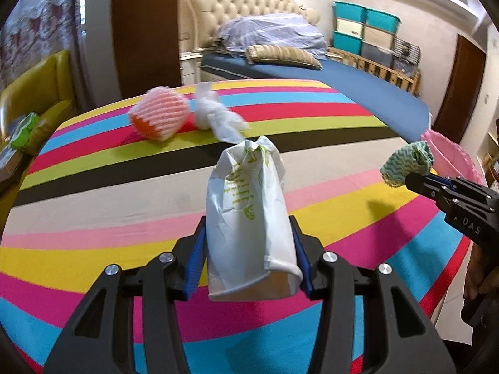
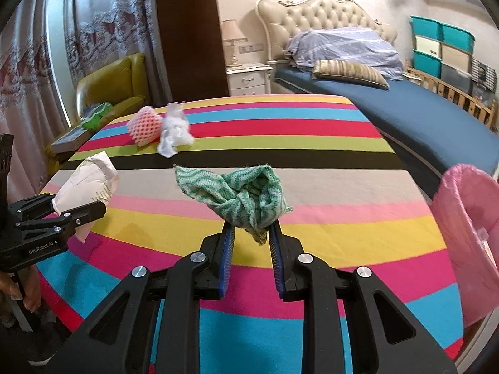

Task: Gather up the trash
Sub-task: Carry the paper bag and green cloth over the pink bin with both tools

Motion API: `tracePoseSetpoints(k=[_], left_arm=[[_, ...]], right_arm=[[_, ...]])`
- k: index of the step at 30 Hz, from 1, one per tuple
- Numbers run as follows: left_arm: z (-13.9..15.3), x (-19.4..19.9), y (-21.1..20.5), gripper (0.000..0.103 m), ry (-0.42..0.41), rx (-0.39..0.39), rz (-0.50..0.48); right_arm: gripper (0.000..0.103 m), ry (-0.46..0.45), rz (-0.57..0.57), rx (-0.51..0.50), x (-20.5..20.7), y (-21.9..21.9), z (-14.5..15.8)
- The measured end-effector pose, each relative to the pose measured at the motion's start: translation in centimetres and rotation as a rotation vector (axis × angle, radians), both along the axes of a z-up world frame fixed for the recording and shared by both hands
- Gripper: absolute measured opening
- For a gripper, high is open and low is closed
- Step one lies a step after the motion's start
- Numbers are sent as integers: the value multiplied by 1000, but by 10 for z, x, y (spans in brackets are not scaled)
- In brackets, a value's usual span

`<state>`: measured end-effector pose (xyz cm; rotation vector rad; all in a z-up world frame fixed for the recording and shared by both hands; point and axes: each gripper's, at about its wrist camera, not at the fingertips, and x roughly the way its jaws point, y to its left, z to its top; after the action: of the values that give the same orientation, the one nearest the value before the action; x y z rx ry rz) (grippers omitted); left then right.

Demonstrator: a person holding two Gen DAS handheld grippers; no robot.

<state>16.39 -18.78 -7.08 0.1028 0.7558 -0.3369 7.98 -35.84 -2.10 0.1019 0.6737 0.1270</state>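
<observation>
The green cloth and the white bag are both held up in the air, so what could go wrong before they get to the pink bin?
1. The right gripper pinches only a bottom corner of the green cloth, so it might slip out.
2. The white paper bag stands tall in the left gripper and could tip.
3. The pink bin sits off the table's right edge; a drop may miss it.

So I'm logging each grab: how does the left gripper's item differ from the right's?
The white paper bag is stiff, tall, with green print; the green cloth is soft, crumpled, wavy-patterned. The left gripper stands wider than the right gripper. Both are clamped, lifted above the striped table.
</observation>
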Motion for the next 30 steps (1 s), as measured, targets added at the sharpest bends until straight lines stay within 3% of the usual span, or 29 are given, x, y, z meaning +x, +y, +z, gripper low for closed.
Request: tracePoseSetpoints(k=[15, 30], left_arm=[[15, 8, -127, 48, -70, -7, -228], [33, 17, -296, 48, -59, -68, -522]], right_arm=[[22, -34, -163, -1, -29, -77, 7], [23, -49, -430, -10, -65, -212, 8]])
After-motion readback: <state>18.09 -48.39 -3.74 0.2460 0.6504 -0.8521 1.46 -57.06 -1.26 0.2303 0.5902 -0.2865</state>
